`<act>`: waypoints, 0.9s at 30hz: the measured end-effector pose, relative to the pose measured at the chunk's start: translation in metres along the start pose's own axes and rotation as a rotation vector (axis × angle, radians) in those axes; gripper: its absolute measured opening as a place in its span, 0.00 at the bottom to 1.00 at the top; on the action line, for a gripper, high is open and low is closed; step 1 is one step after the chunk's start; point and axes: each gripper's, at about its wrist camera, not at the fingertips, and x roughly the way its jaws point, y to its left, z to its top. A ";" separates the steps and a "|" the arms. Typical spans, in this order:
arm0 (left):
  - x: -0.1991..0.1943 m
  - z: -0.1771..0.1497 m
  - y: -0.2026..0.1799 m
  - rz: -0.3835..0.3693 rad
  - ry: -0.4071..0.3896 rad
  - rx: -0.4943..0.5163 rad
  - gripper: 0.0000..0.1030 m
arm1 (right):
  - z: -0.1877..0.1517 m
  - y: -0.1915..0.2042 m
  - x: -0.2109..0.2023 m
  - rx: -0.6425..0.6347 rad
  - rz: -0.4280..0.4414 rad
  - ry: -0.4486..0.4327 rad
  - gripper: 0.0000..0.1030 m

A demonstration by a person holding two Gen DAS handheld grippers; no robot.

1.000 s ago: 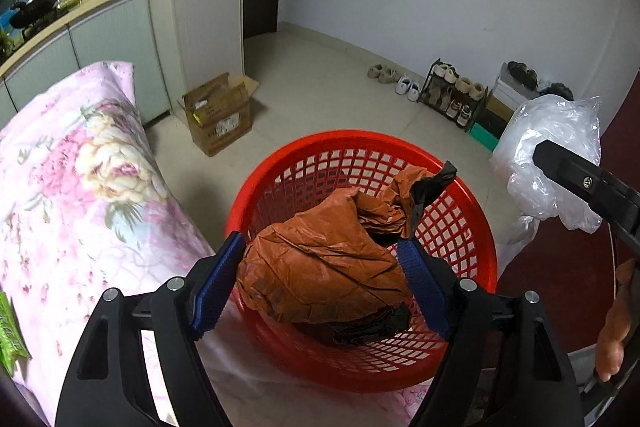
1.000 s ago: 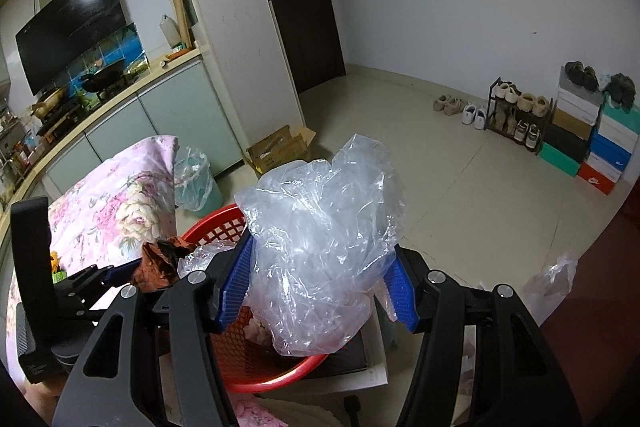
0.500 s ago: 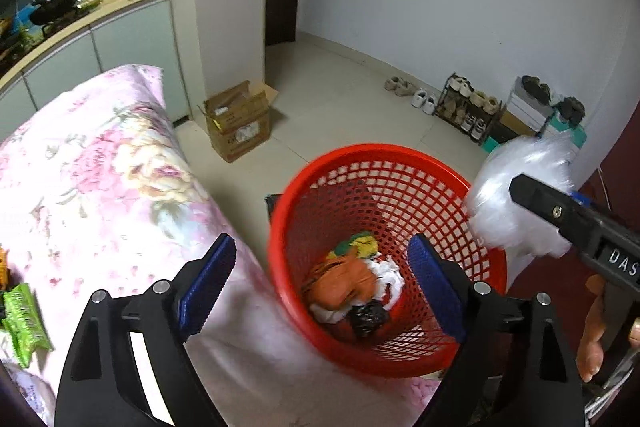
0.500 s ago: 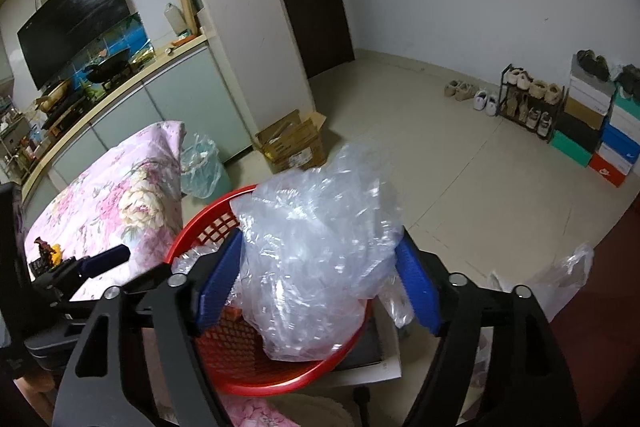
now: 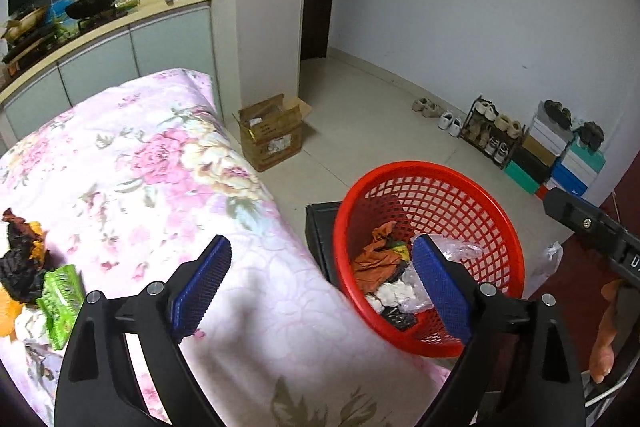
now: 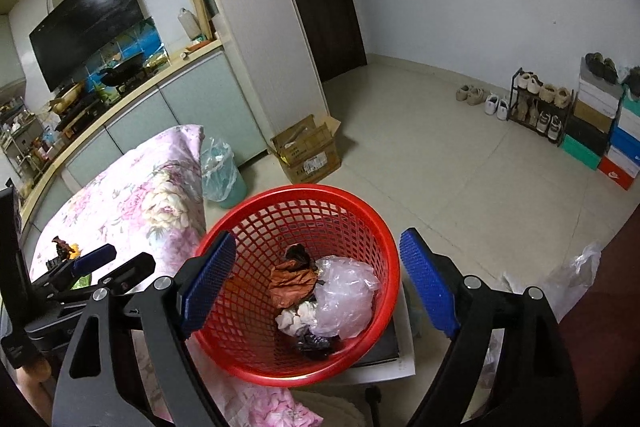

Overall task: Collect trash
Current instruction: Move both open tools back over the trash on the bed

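Observation:
A red mesh basket (image 5: 424, 167) (image 6: 296, 189) stands beside the floral bed cover (image 5: 160, 167). In it lie crumpled orange-brown paper (image 5: 376, 255) (image 6: 292, 281), a clear plastic bag (image 6: 344, 291) and small white and black scraps. My left gripper (image 5: 320, 245) hangs over the bed's edge, left of the basket; its jaws are opening with nothing between them. Above the basket, my right gripper (image 6: 316, 239) also has its jaws opening and holds nothing. On the bed at the left lie a green wrapper (image 5: 60, 291) and black and orange crumpled scraps (image 5: 20, 259).
The basket rests on a black seat (image 5: 320, 231). A cardboard box (image 6: 308, 151) and a small bin with a liner (image 6: 220, 171) stand on the tiled floor. A shoe rack (image 6: 536, 107) and stacked shoe boxes line the far wall. A loose plastic bag (image 6: 576, 271) lies at the right.
The left gripper let go of the orange-brown paper, which fell into the basket, and drew back up over the bed. The right gripper released the clear bag into the basket. Both jaws widened.

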 end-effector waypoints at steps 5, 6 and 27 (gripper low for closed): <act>-0.017 -0.003 0.006 0.026 -0.035 0.000 0.86 | -0.002 0.009 -0.009 -0.028 0.016 -0.020 0.79; -0.020 -0.004 0.008 0.028 -0.041 -0.002 0.86 | -0.001 0.011 -0.010 -0.031 0.022 -0.021 0.79; -0.080 -0.031 0.060 0.109 -0.102 -0.095 0.86 | -0.011 0.079 -0.036 -0.143 0.131 -0.045 0.79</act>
